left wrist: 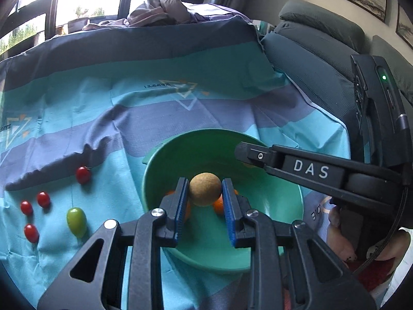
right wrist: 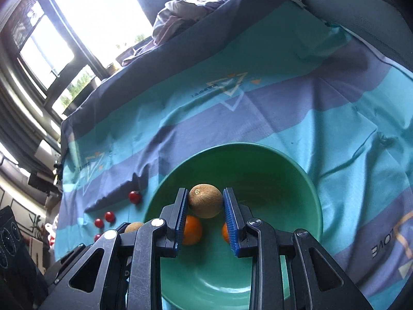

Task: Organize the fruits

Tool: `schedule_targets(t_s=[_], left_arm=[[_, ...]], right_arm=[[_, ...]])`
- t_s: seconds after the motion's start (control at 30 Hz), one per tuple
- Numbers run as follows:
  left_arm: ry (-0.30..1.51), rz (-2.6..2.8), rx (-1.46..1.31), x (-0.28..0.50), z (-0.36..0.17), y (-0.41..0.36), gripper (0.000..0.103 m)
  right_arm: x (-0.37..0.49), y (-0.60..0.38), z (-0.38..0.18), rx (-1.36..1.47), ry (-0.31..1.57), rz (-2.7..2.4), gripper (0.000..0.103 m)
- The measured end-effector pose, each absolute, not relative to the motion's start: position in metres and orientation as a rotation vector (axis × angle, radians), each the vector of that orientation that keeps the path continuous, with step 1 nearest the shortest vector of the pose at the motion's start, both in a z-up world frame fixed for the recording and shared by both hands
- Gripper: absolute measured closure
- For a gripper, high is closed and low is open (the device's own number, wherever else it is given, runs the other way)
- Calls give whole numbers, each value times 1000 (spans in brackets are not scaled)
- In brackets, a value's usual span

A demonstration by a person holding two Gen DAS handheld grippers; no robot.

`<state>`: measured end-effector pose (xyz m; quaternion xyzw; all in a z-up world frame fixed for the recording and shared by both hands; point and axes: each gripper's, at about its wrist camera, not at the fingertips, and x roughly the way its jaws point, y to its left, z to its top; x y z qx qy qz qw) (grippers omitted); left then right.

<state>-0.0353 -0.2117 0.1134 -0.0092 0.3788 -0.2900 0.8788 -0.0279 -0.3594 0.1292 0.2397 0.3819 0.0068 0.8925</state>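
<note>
In the left wrist view my left gripper (left wrist: 204,183) is shut on a round brown fruit (left wrist: 205,190), held over the green bowl (left wrist: 160,152). Small oranges (left wrist: 219,204) lie in the bowl beneath it. From the right, a finger (left wrist: 258,155) of my right gripper reaches over the bowl's rim. In the right wrist view my right gripper (right wrist: 204,191) is shut on a second brown fruit (right wrist: 205,201) above the same bowl (right wrist: 258,146). Two oranges (right wrist: 192,230) sit on its floor. Another brown fruit (right wrist: 133,226) shows at the lower left, behind my finger.
Red cherry tomatoes (left wrist: 83,175) (left wrist: 43,199) and a green one (left wrist: 76,221) lie on the striped teal cloth (left wrist: 180,82) left of the bowl. The tomatoes (right wrist: 134,196) also show in the right wrist view. A grey seat (left wrist: 322,51) stands at the right, and a hand (left wrist: 343,240) grips the right tool.
</note>
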Motion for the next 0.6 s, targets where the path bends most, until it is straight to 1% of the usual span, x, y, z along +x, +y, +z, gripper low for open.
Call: schedule_targets(t_s=[0.23, 0.5, 0.57, 0.6], left_arm=[[854, -650, -17, -26, 96, -227, 77], [881, -675, -40, -25, 92, -231, 77], [880, -679, -47, -26, 94, -228, 75], [877, -679, -54, -26, 95, -225, 70]], right_arm=[[-21, -372, 114, 504, 848, -56, 73], [-15, -375, 106, 495, 889, -104, 73], [-14, -376, 105, 500, 891, -107, 73], [-14, -377, 105, 502, 891, -108, 73]])
